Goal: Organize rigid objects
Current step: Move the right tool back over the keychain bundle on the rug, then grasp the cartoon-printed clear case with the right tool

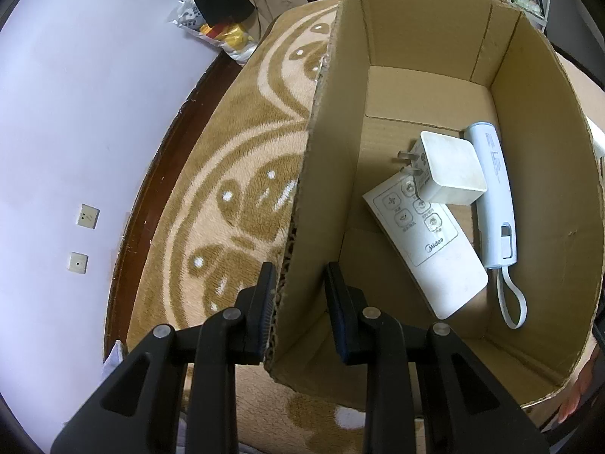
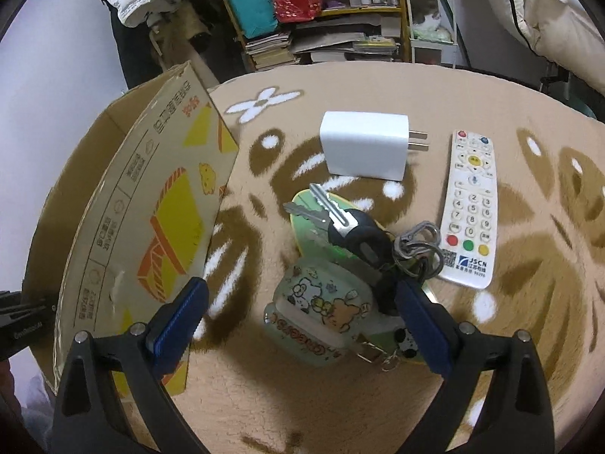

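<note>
Left wrist view: the left gripper [image 1: 300, 304] straddles the near wall of an open brown corrugated cardboard box [image 1: 544, 196], one black finger outside and one inside; the outer pad lies against the cardboard, the inner one stands a little off it, so the jaws are narrow about the wall, though a firm grip cannot be told. The box rests on a beige plush cloth with brown swirl pattern [image 1: 234, 174]. Inside the box, from left to right: a flat white Midea remote control [image 1: 435, 253], a white cube-shaped plug adapter [image 1: 450, 168] lying on the remote's upper end, and a pale blue cylindrical flashlight with a wrist strap [image 1: 495, 204] against the right wall.

Right wrist view: the printed outer face of the box stands at left. The right gripper [image 2: 298, 321], jaws wide and empty, hovers over a cartoon-printed green case with a bunch of keys [image 2: 325, 302]. Beyond lie a white rectangular charger [image 2: 365, 145] and, rightmost, a long white numbered remote control [image 2: 470, 208].
</note>
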Available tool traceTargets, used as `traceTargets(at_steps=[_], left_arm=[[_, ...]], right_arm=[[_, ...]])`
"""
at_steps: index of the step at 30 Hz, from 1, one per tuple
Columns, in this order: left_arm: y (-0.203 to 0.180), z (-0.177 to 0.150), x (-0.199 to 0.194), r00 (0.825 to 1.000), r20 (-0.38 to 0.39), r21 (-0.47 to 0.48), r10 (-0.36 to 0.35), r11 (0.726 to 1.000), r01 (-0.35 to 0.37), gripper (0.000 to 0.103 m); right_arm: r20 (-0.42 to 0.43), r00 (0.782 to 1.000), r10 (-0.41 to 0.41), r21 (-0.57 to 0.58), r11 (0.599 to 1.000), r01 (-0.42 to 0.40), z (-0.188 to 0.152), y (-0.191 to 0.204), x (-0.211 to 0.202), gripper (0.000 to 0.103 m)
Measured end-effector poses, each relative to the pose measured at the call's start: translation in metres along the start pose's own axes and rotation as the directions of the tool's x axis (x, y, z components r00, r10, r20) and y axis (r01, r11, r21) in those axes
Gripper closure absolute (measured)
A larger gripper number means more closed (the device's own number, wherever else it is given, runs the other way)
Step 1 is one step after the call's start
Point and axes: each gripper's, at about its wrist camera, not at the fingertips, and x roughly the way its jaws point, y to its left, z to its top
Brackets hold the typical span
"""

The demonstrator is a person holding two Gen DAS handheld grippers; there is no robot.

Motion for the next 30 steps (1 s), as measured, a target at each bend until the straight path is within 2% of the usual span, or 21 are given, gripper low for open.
traceTargets(at_steps=[4, 7, 10, 15, 18, 20, 23, 27, 30], left_arm=[[-0.001, 0.0, -0.001, 1.0, 0.0, 0.004, 0.005, 1.0, -0.005, 0.077], [-0.001, 0.0, -0.001, 1.0, 0.0, 0.004, 0.005, 1.0, -0.005, 0.077], [-0.001, 0.0, -0.001, 1.0, 0.0, 0.006, 0.007, 1.0, -0.007, 0.077], [-0.001, 0.0, -0.001, 1.0, 0.001, 0.011, 0.01, 1.0, -0.01, 0.077], [-0.002, 0.0, -0.001, 1.0, 0.001, 0.011, 0.011, 1.0, -0.011, 0.077], [-0.002, 0.0, -0.001, 1.0, 0.001, 0.012, 0.012, 1.0, -0.012, 0.077], [-0.002, 0.0, -0.002, 1.0, 0.002, 0.014, 0.013, 1.0, -0.013, 0.077], [-0.002, 0.0, -0.002, 1.0, 0.001, 0.013, 0.013, 1.0, -0.013, 0.077], [-0.002, 0.0, -0.002, 1.0, 0.001, 0.013, 0.012, 1.0, -0.012, 0.077]], right_arm=[[-0.002, 0.999, -0.045, -0.069, 0.997, 0.044, -0.005, 0.011, 0.001, 0.014], [-0.019, 1.0, -0.02, -0.083, 0.996, 0.018, -0.007, 0.018, 0.001, 0.02], [-0.031, 0.999, -0.013, -0.114, 0.993, 0.009, -0.009, 0.026, 0.004, 0.023], [-0.03, 0.999, -0.045, -0.173, 0.984, 0.039, -0.012, 0.035, 0.01, 0.026], [-0.041, 0.998, -0.052, -0.191, 0.981, 0.043, -0.014, 0.038, 0.011, 0.041], [-0.066, 0.998, 0.002, -0.161, 0.987, -0.012, -0.015, 0.036, 0.013, 0.041], [-0.063, 0.998, -0.008, -0.169, 0.986, -0.003, -0.017, 0.038, 0.014, 0.041], [-0.116, 0.993, 0.004, -0.136, 0.991, -0.02, -0.02, 0.034, 0.03, 0.041], [-0.095, 0.995, 0.004, -0.135, 0.991, -0.017, -0.018, 0.034, 0.028, 0.041]])
